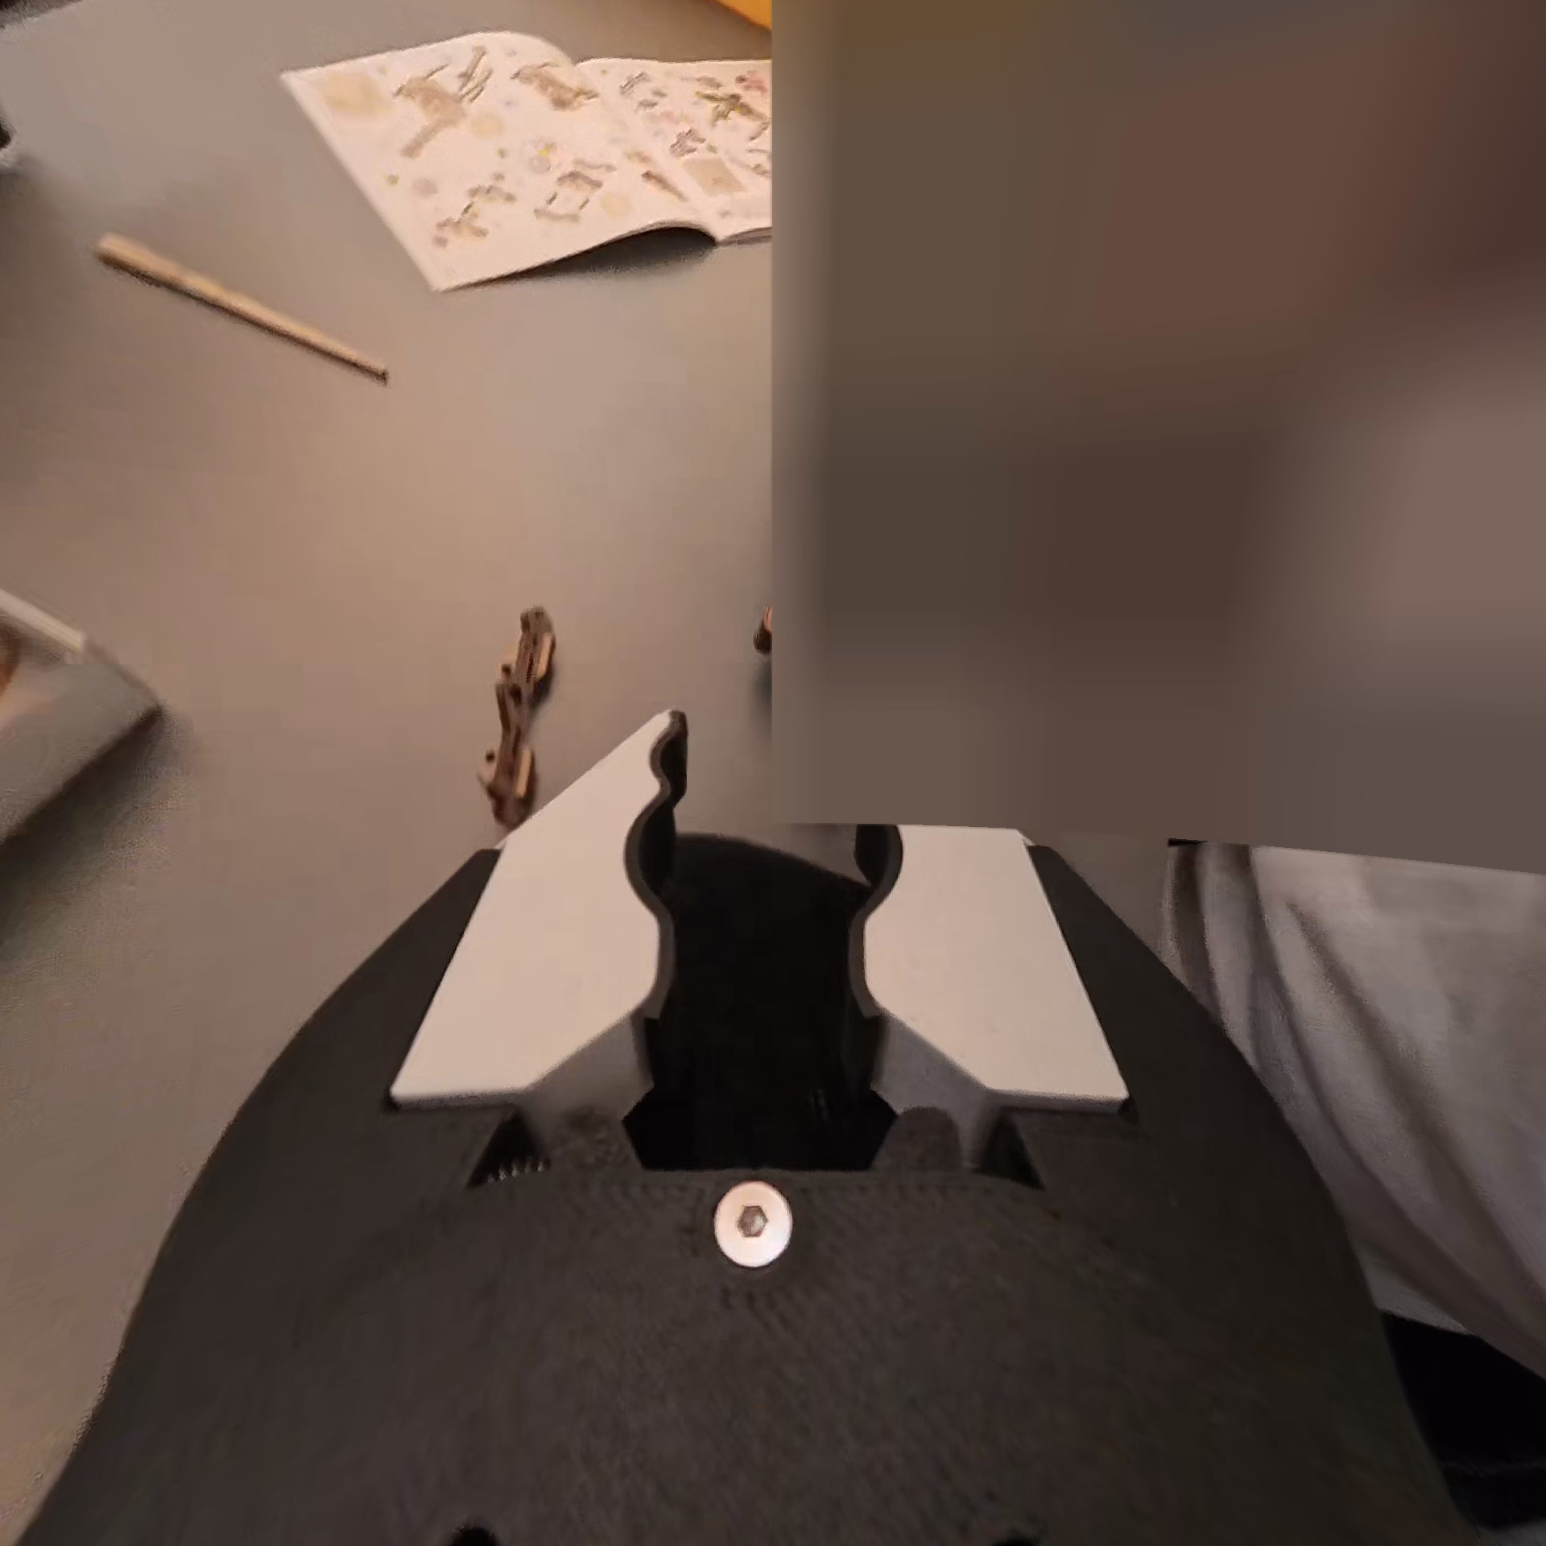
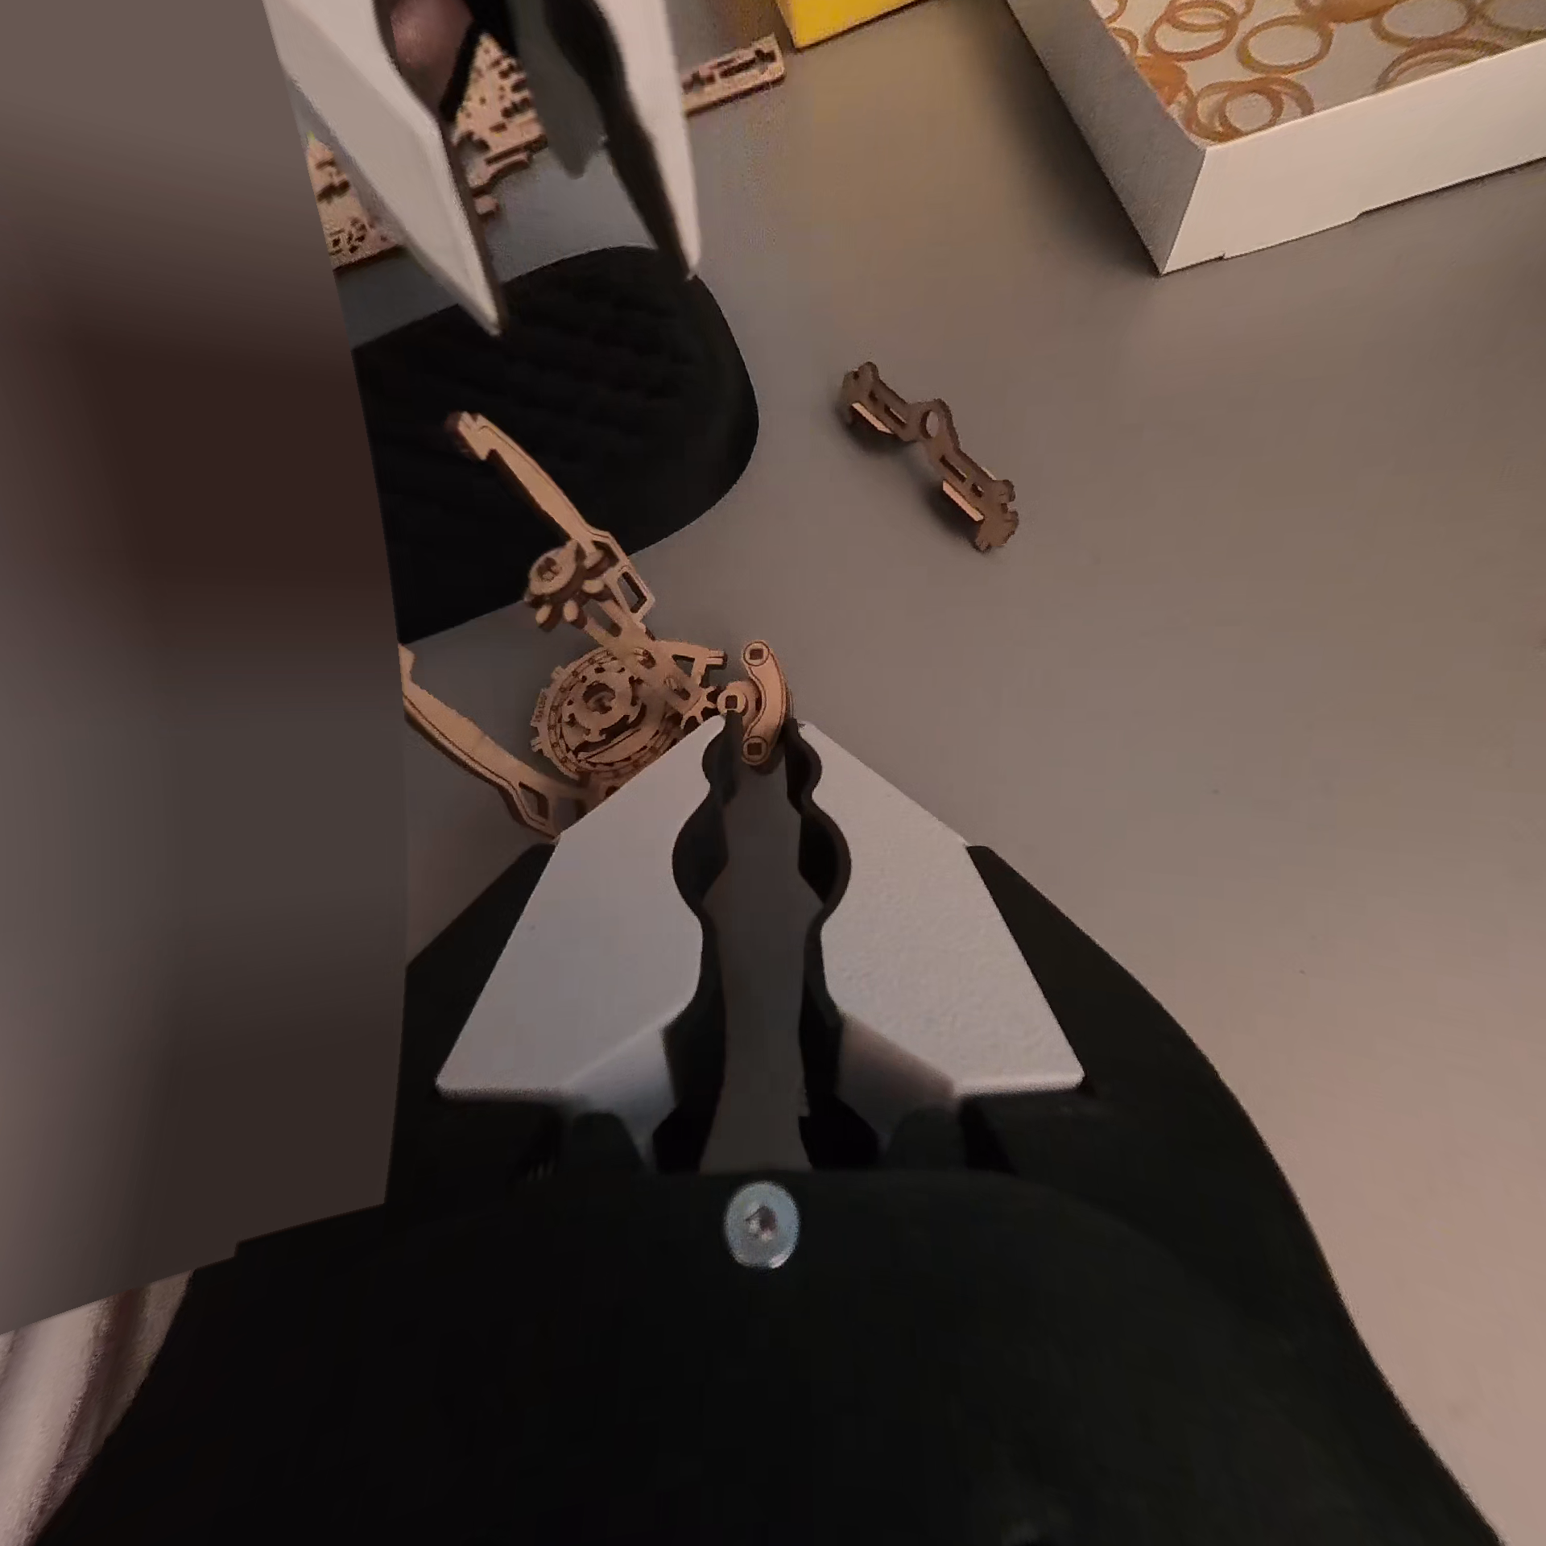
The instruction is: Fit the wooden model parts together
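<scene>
No readable text; open booklet [image 1: 544, 151] print blurred, illegible.

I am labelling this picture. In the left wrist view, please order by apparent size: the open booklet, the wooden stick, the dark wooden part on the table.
1. Open booklet, partly hidden by the blur patch.
2. Wooden stick.
3. Dark wooden part.
The stick and the part look similar in length; the part lies nearer the camera, so that order is unsure.

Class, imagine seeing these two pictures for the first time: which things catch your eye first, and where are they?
In the right wrist view, the right gripper pinches the curved end piece of a wooden gear assembly at centre. A loose notched wooden strip lies on the grey table to its right. In the left wrist view, the left gripper is open, with an instruction booklet open beyond.
</scene>
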Available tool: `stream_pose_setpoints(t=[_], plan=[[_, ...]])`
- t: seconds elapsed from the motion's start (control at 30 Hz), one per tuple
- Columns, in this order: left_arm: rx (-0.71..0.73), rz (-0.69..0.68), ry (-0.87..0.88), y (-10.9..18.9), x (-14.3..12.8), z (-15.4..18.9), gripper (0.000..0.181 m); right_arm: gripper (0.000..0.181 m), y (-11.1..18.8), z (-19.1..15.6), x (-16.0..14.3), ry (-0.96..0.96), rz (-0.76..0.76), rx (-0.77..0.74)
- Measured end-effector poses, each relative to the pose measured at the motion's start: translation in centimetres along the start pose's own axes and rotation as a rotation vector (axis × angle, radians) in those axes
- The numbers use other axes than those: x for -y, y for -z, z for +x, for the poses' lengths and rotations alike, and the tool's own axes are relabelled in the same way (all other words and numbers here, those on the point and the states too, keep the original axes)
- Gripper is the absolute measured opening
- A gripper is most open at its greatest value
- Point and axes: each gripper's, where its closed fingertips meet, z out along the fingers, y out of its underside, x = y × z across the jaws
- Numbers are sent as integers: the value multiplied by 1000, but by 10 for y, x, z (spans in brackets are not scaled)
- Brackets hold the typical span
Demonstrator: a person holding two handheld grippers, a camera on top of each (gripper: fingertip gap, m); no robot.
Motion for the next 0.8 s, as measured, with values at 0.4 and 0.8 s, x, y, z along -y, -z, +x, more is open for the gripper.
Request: stream_pose_setpoints(t=[0.4, 0.8], plan=[[116, -54, -53, -43, -44, 26, 43, 8, -5, -1, 5, 38, -153, -127], [269, -136, -116, -68, -40, 19, 38, 7, 2, 6, -2, 168, -230, -161]])
